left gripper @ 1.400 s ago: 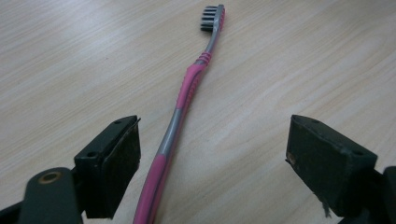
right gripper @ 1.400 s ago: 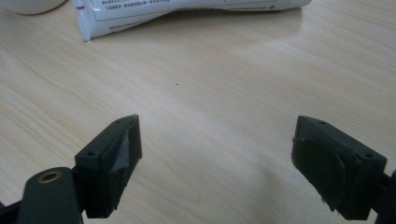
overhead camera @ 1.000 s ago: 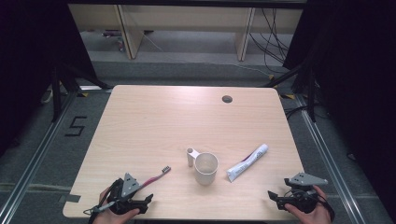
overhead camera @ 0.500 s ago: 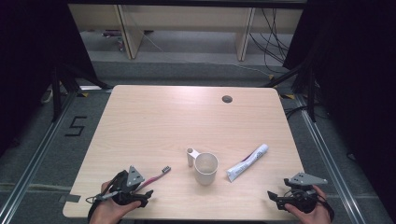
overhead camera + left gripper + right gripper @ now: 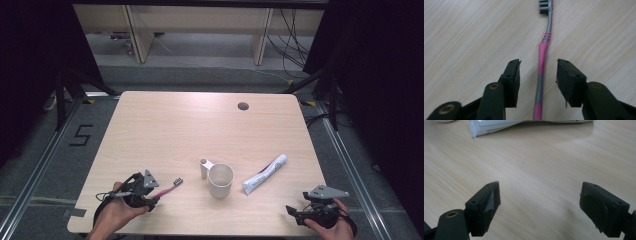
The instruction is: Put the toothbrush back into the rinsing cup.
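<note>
1. Moved since a second ago: my left gripper [image 5: 150, 196] has slid along the table's near left edge toward the toothbrush [image 5: 169, 186], and its jaws have just been closing, with the handle now between them.
2. Left gripper, state: jaws apart, one each side of the toothbrush [image 5: 541, 75] handle with a gap at both pads [image 5: 515, 80]; nothing clamped yet.
3. Right gripper [image 5: 300, 214], near right corner, unmoved: jaws wide apart over bare wood, holding nothing.
4. Toothbrush: lies flat on the table [image 5: 165, 125], near left, bristled head pointing away from me toward the cup. Pink and grey plastic, judged light, stiff along its length, thin and low to the surface, so likely to roll or skid under a careless pinch. Best hold: the thicker pink grip section, squarely across, pads low to the wood.
5. Cup [image 5: 220, 180], white, upright, handle on its left, centre of the table beyond the brush head.
6. Toothpaste tube [image 5: 265, 174], white, lying slantwise right of the cup; its flat end [image 5: 499, 126] shows beyond my right jaws.
</note>
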The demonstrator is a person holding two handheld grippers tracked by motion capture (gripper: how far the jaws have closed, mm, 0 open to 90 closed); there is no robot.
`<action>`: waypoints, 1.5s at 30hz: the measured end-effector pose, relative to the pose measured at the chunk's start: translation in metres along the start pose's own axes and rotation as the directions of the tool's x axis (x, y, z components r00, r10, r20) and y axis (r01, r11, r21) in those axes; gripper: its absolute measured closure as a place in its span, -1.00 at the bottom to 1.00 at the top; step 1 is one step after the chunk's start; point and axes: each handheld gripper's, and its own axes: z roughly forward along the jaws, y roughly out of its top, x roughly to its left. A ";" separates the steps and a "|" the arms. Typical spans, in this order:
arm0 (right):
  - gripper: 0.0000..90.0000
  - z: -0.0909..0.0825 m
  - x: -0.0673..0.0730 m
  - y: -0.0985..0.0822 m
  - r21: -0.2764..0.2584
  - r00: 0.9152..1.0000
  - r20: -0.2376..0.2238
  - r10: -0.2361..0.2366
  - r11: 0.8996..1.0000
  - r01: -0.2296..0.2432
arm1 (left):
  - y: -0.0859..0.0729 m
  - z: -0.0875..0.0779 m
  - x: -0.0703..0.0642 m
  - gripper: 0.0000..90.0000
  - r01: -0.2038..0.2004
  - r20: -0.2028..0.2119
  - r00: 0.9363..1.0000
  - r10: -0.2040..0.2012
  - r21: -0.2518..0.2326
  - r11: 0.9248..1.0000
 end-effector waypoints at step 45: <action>-0.57 0.004 0.001 0.000 0.019 0.996 -0.014 -0.083 0.996 0.083 | 0.043 0.032 0.011 0.84 -0.133 0.167 0.983 0.078 0.352 0.927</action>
